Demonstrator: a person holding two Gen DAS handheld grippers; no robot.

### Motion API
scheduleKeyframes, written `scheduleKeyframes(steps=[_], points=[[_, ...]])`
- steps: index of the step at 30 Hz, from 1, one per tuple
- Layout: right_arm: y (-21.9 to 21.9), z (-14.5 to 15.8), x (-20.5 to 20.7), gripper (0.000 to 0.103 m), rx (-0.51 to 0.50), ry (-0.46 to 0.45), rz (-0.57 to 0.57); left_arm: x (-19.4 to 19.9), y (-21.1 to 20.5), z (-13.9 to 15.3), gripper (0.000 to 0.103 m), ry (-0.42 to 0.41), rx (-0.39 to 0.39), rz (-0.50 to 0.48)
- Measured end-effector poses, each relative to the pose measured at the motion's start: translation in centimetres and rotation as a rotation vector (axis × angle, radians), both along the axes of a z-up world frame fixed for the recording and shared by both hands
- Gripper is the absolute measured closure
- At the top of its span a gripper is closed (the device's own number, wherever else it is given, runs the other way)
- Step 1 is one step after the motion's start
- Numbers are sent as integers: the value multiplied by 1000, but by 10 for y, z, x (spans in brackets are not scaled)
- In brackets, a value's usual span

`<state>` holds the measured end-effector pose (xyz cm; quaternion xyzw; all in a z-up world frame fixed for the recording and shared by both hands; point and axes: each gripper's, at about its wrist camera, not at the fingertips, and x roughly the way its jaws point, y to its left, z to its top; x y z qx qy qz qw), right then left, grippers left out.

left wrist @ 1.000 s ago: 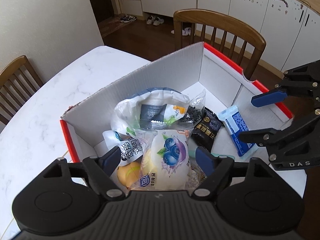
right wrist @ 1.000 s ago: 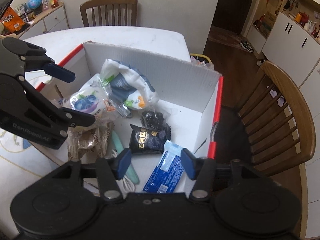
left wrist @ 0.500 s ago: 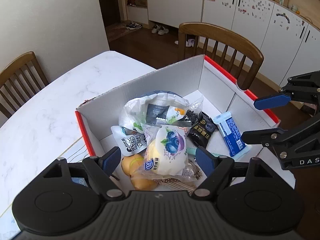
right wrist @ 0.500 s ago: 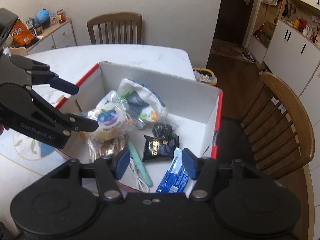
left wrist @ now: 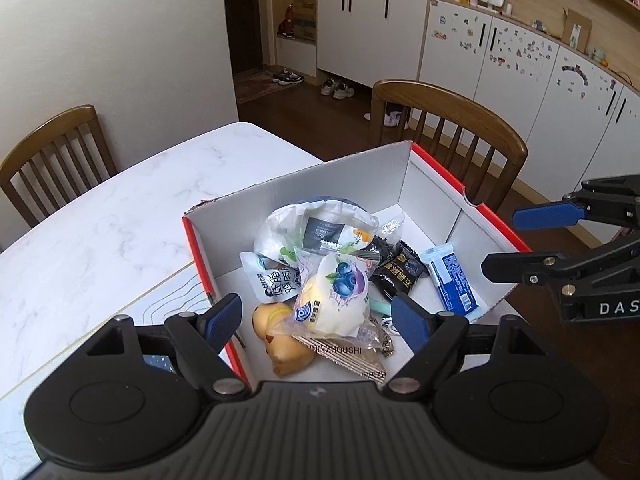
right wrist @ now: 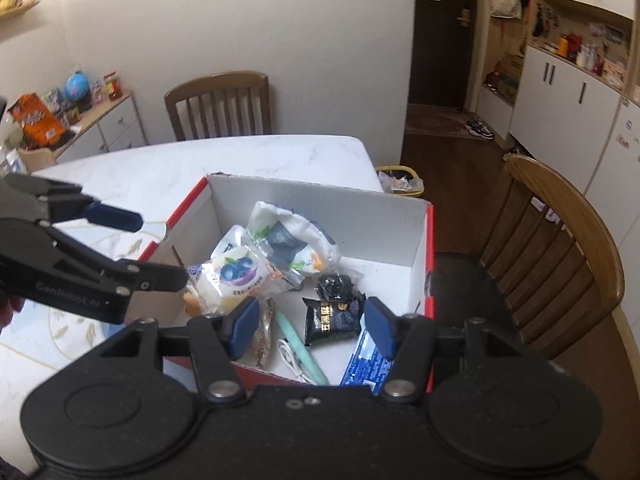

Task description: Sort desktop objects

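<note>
You hold the left gripper (left wrist: 318,318) and right gripper (right wrist: 310,324) part-open and empty above the box (left wrist: 304,184), since the snacks (left wrist: 334,292) already lie inside

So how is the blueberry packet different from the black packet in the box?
The blueberry packet is white and puffy with blueberries pictured; the black packet is dark with gold writing. The blueberry packet is bigger and sits on top of the pile, while the black packet is smaller and lies low, on the floor of the box. Both are sealed snack wrappers, and neither is gripped.
</note>
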<state>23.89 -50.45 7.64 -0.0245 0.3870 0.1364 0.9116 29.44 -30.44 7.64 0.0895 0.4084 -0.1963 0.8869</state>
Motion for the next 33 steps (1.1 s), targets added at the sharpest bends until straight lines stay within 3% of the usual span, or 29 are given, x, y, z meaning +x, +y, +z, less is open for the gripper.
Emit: scheduleKeyframes(steps=[14, 16, 23, 27, 33], points=[[0, -11, -25, 41, 73, -10, -96, -30, 13, 7, 19, 6, -44, 20], [2, -12, -29, 36, 77, -19, -109, -35, 14, 6, 18, 8, -36, 26], [9, -10, -43, 31, 69, -58, -113, -45, 21, -2, 16, 21, -33, 56], [12, -9, -51, 21, 67, -75, -114, -48, 26, -6, 1, 24, -41, 74], [14, -13, -56, 12, 69, -85, -129, -54, 29, -11, 0, 10, -52, 88]])
